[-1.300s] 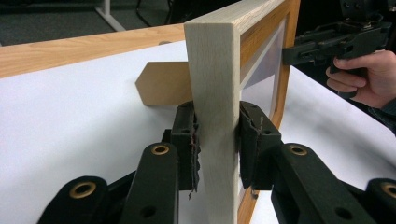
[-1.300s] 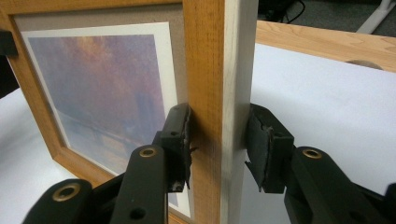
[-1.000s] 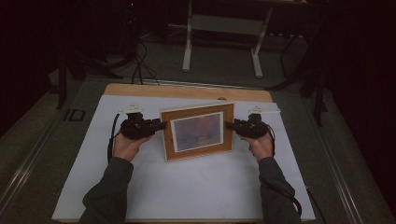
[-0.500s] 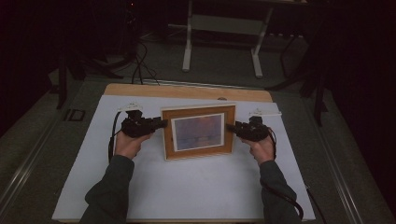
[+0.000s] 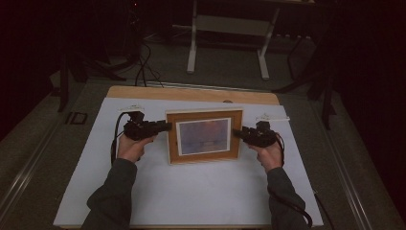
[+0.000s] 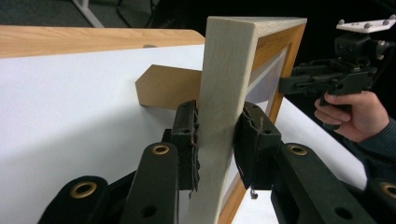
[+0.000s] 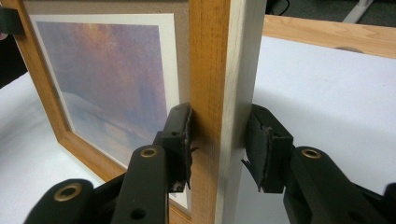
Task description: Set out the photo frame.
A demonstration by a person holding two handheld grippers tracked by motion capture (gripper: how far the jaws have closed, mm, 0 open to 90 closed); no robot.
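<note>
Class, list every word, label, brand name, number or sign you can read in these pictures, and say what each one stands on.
None: no readable text anywhere.
The frame holds a hazy purple and orange print with no caption or signature that shows.
The frame's pale side and the brown stand behind it are bare wood.
The white sheet on the table is blank.

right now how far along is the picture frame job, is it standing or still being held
Done: the picture frame stands upright on the white table cover, its stand flap out behind. In hand: the left gripper clamps one side edge, the right gripper the other, pads pressed on the wood. Left: probably letting go so it stands alone; whether the flap already carries it I cannot tell.
</note>
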